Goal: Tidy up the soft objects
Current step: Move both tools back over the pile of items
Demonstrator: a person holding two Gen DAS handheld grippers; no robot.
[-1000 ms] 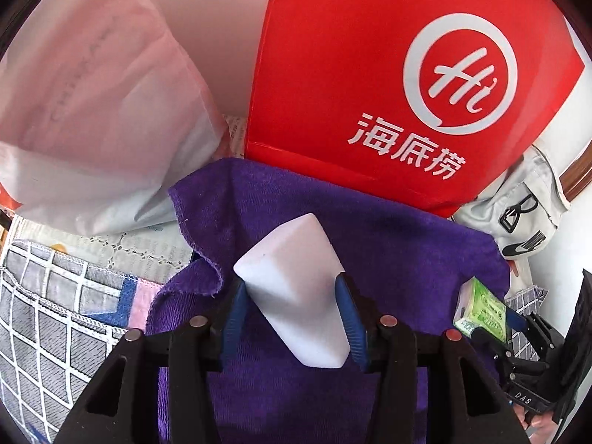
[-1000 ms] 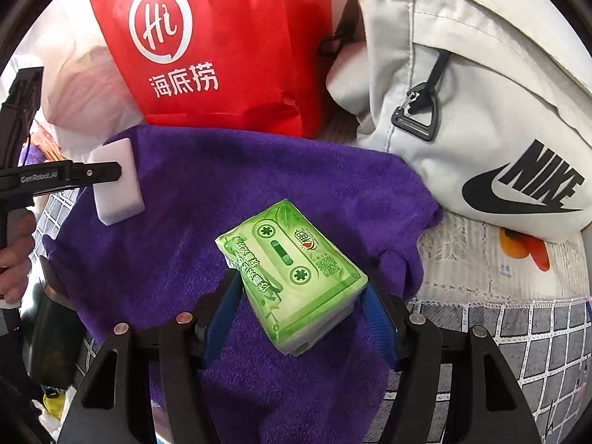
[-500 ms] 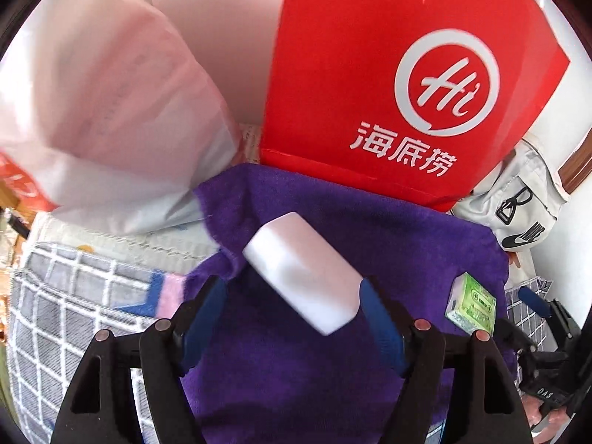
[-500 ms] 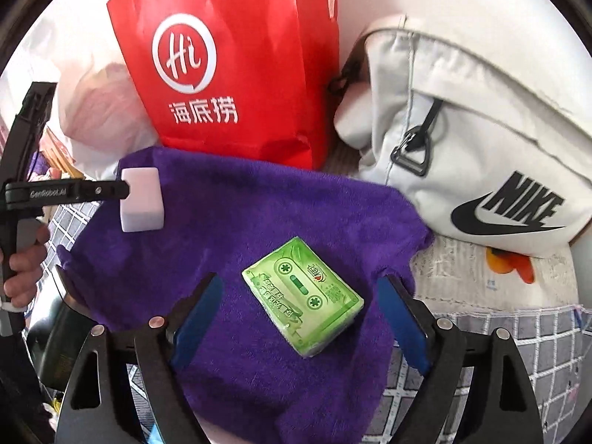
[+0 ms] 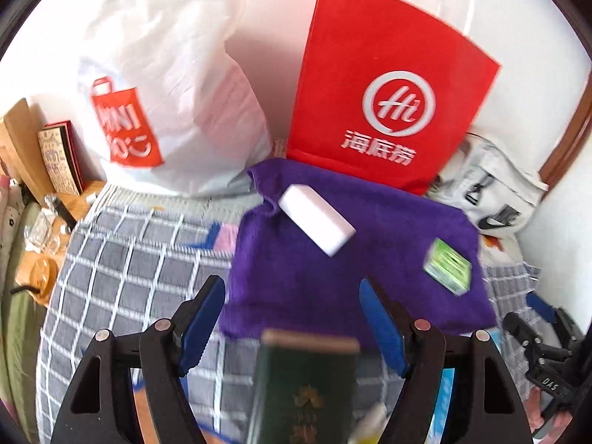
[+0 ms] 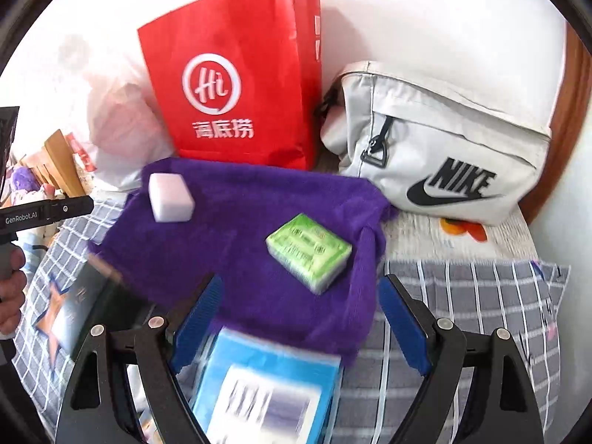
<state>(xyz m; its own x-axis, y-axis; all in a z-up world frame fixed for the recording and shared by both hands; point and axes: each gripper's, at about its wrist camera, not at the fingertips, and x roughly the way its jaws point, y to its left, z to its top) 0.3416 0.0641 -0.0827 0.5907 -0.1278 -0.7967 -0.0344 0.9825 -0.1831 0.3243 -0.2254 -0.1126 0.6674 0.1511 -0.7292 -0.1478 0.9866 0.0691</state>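
Ahead of the left gripper point(image 5: 292, 318), jaws wide apart and empty, lies the white sponge block point(image 5: 315, 222) on the purple towel point(image 5: 292, 277); ahead of the right gripper point(image 6: 299, 318), likewise spread and holding nothing, rests the green tissue pack point(image 6: 309, 255) on the same towel. Both soft items apparently placed and let go, well clear of the pads. Closer in, just below the left jaws, a dark green booklet point(image 5: 307, 388), and below the right a blue packet point(image 6: 266, 392), possibly still to sort, though too blurred to judge.
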